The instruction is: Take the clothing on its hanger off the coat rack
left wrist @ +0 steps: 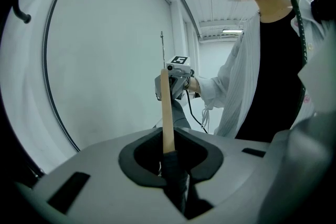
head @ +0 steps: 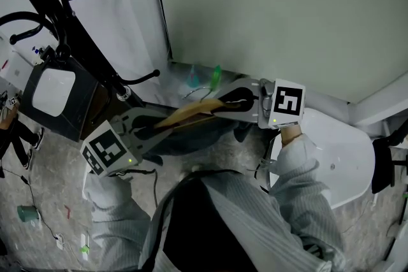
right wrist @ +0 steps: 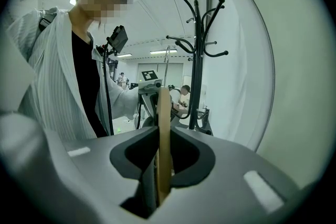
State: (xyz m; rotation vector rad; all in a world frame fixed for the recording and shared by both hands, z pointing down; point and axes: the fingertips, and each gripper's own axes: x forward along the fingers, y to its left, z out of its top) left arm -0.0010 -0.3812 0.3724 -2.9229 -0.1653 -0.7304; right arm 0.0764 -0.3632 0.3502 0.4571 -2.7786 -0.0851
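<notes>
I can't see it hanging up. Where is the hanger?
In the head view, the wooden hanger sits in the middle, held at each end by the left gripper and right gripper, just right of the coat rack.

I see a pale tan hanger (head: 188,113) carrying dark slate-grey clothing (head: 191,138), set against a glossy black coat rack (head: 76,35). My left claw (left wrist: 172,162) and right claw (right wrist: 160,165) are both light grey with black inner lining, and each wears a cube (head: 105,151) patterned in black-and-white squares. The sleeves (head: 306,185) are pale grey with fine ribbed stripes, and the floor (head: 51,181) is mottled grey.
</notes>
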